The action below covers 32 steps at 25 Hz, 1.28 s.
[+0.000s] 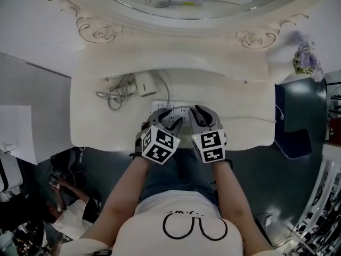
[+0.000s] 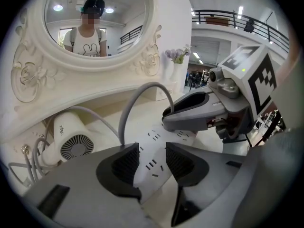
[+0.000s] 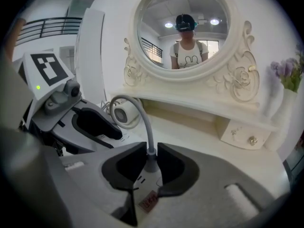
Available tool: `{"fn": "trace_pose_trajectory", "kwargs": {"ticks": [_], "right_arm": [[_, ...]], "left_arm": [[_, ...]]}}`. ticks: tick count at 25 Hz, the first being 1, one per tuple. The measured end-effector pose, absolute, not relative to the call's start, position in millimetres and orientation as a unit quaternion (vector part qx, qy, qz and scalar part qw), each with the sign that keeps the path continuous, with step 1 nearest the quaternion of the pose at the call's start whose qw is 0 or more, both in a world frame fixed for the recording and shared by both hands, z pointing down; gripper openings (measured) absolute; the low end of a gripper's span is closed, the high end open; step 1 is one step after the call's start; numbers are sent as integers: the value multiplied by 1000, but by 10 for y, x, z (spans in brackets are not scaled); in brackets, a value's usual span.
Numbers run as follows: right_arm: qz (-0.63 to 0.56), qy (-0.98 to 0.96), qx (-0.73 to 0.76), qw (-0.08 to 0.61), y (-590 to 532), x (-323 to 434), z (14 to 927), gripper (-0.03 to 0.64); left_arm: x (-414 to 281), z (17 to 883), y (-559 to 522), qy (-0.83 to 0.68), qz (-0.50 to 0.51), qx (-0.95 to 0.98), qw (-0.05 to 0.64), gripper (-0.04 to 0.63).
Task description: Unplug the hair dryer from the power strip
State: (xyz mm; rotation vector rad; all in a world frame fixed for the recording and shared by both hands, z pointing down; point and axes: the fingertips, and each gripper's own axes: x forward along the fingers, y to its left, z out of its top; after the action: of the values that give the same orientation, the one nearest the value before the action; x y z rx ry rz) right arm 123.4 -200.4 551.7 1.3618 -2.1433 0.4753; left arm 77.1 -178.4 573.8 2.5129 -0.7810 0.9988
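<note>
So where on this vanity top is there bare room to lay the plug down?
The right half of the tabletop, from the power strip to the right edge, is bare. A smaller bare patch lies front left, before the hair dryer. Crowded: back left, with dryer and coiled cord, and centre front around the strip.

The power strip (image 1: 159, 106) lies mostly hidden beneath the left tool (image 1: 170, 114) and right tool (image 1: 199, 112)
</note>
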Motion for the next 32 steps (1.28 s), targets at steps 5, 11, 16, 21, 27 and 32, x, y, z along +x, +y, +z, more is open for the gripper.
{"fn": "trace_pose_trajectory", "kwargs": {"ticks": [5,11,16,21,27,32], "right_arm": [[168,-798,500,290,-2001,1198,5533,83],[180,-795,490,309,-1972,1223,5582,109],[206,-808,463,299,-1985,1266,5596,94],[240,-812,458,271,-2000,1283,5572,85],[100,-833,428,335,-1936,1183,5510,69],[184,-834,442,273,-1963,1256,5507,58]], "left_arm": [[767,5735,-1785,-284,349,877,169,172],[767,5727,-1792,-285,346,878,170,170],[764,5728,-1792,-289,348,877,164,169],[761,5731,-1792,-293,347,876,164,169],[767,5726,-1792,-292,345,876,170,169],[774,5727,-1783,-291,347,877,159,169]]}}
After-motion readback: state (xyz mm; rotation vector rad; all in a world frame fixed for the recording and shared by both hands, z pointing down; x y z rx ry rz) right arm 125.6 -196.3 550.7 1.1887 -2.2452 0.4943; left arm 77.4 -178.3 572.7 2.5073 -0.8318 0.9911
